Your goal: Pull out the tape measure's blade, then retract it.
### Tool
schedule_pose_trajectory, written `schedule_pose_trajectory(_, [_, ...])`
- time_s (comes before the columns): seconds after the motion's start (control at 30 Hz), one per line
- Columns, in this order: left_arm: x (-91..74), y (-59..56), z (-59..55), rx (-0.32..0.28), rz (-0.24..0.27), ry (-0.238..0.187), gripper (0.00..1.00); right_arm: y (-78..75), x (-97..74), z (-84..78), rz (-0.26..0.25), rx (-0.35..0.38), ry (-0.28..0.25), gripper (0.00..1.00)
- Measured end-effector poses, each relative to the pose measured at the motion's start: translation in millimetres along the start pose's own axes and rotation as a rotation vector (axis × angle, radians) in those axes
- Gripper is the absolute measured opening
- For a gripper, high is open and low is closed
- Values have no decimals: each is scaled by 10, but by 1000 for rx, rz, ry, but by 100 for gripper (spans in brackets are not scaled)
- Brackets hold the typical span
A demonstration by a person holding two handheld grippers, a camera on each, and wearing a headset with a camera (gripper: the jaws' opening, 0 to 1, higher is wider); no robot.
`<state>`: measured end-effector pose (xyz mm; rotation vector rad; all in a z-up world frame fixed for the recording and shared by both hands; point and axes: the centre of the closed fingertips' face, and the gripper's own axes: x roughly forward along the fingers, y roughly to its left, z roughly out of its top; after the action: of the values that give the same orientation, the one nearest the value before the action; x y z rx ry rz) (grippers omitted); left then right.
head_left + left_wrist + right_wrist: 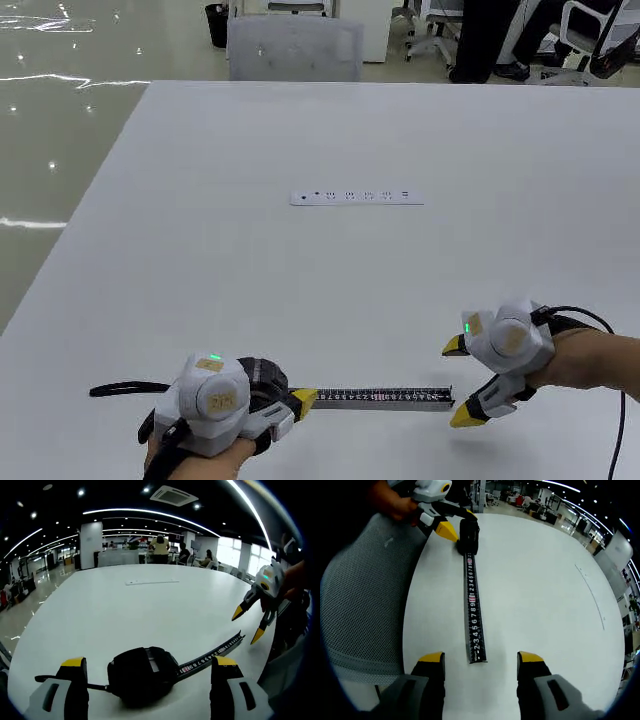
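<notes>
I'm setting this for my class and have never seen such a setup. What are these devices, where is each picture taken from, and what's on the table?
No robot here: a person holds a two-jaw gripper in each hand. One picture comes from a headset camera looking down; the two round ones come from cameras on the grippers. On the white table lie a power strip and a black tape measure, its blade pulled out. The left gripper, jaws open, flanks the measure's body; the right gripper, jaws open, straddles the blade's tip. Neither looks clamped.
</notes>
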<state>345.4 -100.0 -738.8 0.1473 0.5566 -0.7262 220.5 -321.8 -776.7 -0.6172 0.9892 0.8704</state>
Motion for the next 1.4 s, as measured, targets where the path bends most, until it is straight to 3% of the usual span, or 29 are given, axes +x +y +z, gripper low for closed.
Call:
schedule_pose_trajectory(0.3, [22,27,-40,0,-2,11,100,85,124,-108,27,-13,19,31])
schedule_pose_trajectory(0.57, [39,44,-83,-8,0,23,100,27,152,-125,37,-4,23,23])
schedule_pose_trajectory(0.63, [34,43,-91,-13,1,28,100,101,159,-137,86,23,25,15])
schedule_pose_trajectory(0.67, [33,49,-94,-17,4,29,100,53,155,-134,64,19,21,15])
schedule_pose_trajectory(0.8, [42,90,-87,-47,19,25,97,57,153,-133,79,55,15,14])
schedule_pose_trajectory(0.9, [47,111,-110,-96,33,31,94,60,161,-124,82,47,34,14])
schedule_pose_trajectory(1.03, [59,127,-121,-99,40,33,90,46,166,-128,74,94,71,14])
schedule_pose_trajectory(1.07, [57,130,-120,-99,42,34,88,44,164,-138,54,149,83,14])
schedule_pose_trajectory(1.17, [83,111,-215,-166,32,80,79,34,174,-130,64,147,101,14])
schedule_pose_trajectory(1.33, [110,71,-206,-168,28,83,65,44,175,-136,63,135,115,14])
schedule_pose_trajectory(1.4, [126,65,-206,-162,37,89,65,40,182,-135,60,140,114,14])
